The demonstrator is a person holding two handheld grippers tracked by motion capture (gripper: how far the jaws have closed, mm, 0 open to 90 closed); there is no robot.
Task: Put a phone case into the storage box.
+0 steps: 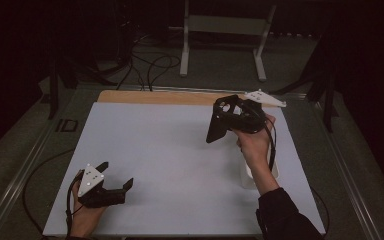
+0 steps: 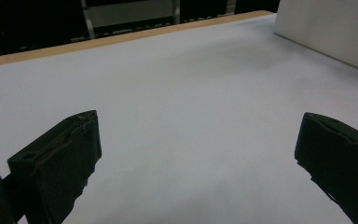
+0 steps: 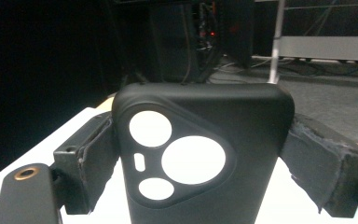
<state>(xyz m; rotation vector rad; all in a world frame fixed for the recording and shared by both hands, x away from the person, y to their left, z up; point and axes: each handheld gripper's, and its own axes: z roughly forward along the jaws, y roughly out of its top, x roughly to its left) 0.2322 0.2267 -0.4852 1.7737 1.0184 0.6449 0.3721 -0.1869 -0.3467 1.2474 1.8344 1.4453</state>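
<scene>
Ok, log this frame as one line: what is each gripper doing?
right gripper: shut on black phone case, raised over table | left gripper: open, empty, low at near left | white box: on table

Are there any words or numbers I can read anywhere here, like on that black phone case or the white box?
There are none to read.
Black phone case held in the right gripper: plain, with cut-out holes and no lettering.
White box on the table: its side is blank.
Grey plate on the left gripper: small dots, no text.
Small dark thing off the table's left edge: too small to read.
</scene>
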